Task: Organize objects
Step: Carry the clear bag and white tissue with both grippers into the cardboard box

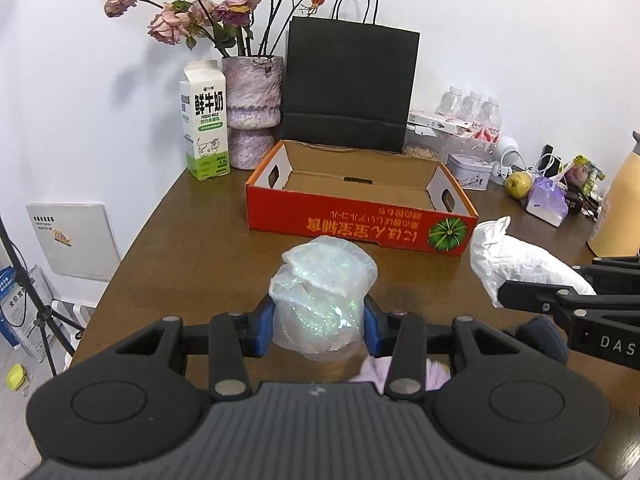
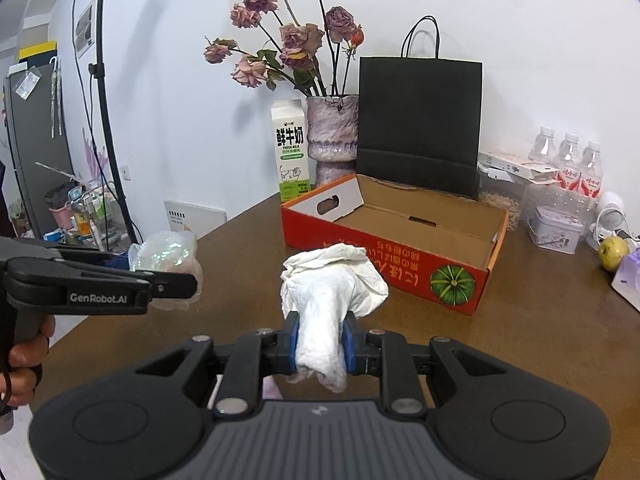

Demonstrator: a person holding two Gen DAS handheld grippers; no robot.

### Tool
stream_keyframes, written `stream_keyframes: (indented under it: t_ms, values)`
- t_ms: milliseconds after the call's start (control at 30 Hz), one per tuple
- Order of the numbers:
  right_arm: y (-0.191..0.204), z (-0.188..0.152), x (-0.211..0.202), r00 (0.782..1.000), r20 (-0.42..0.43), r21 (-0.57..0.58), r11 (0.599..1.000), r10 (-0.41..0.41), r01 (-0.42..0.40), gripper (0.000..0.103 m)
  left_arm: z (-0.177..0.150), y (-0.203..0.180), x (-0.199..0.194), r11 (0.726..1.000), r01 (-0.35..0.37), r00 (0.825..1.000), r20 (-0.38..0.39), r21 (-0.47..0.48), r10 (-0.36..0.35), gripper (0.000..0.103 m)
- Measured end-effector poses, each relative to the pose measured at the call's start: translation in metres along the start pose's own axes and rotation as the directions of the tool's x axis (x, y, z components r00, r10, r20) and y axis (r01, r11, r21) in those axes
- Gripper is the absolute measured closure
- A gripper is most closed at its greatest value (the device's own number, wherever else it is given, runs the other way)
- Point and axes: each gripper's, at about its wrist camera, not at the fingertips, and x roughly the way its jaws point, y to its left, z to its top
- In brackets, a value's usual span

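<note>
My left gripper (image 1: 319, 326) is shut on a crumpled iridescent plastic wrapper (image 1: 324, 296), held above the brown table. The right wrist view shows the same wrapper (image 2: 166, 258) at the left, with the left gripper's side on to the camera. My right gripper (image 2: 320, 346) is shut on a crumpled white cloth (image 2: 332, 288); in the left wrist view that cloth (image 1: 516, 258) hangs at the right. An open red cardboard box (image 1: 360, 216), brown inside with nothing in it, lies on the table just beyond both grippers; it appears as the red box (image 2: 384, 276) in the right wrist view.
Behind the box stand a milk carton (image 1: 205, 124), a vase of dried roses (image 1: 252, 108) and a black paper bag (image 1: 348, 84). To the right are water bottles (image 1: 472, 110), a small tin (image 1: 470, 172), a green fruit (image 1: 519, 185) and a yellow jug (image 1: 620, 204). A light stand (image 2: 106, 112) rises at the left.
</note>
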Motion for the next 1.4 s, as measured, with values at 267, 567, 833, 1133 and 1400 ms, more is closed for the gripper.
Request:
stream_keyframes:
  t_ms: [267,567,833,1133,1400]
  values:
    - [-0.012,0.024,0.030,1.000,-0.013,0.003,1.000,0.014,-0.014,0.083,0.025,-0.001,0.027,1.000,0.007,1.000,-0.003,-0.002,-0.007,0.059]
    - [-0.034,0.049,0.062,1.000,-0.020,0.034,0.999,0.006,-0.005,0.083,0.060,0.002,0.065,1.000,-0.005,1.000,-0.015,-0.005,0.005,0.059]
    - [-0.056,0.072,0.090,0.999,-0.028,0.069,0.997,-0.020,0.021,0.083,0.090,0.002,0.095,1.000,-0.003,1.000,-0.017,-0.003,0.003,0.059]
    - [-0.073,0.093,0.124,0.998,-0.042,0.102,0.994,-0.037,0.041,0.083,0.121,-0.001,0.130,1.000,-0.019,0.999,-0.025,-0.003,0.019,0.059]
    - [-0.086,0.103,0.159,0.995,-0.078,0.119,0.990,-0.063,0.072,0.083,0.142,0.000,0.165,0.999,-0.053,0.998,-0.044,-0.001,0.052,0.059]
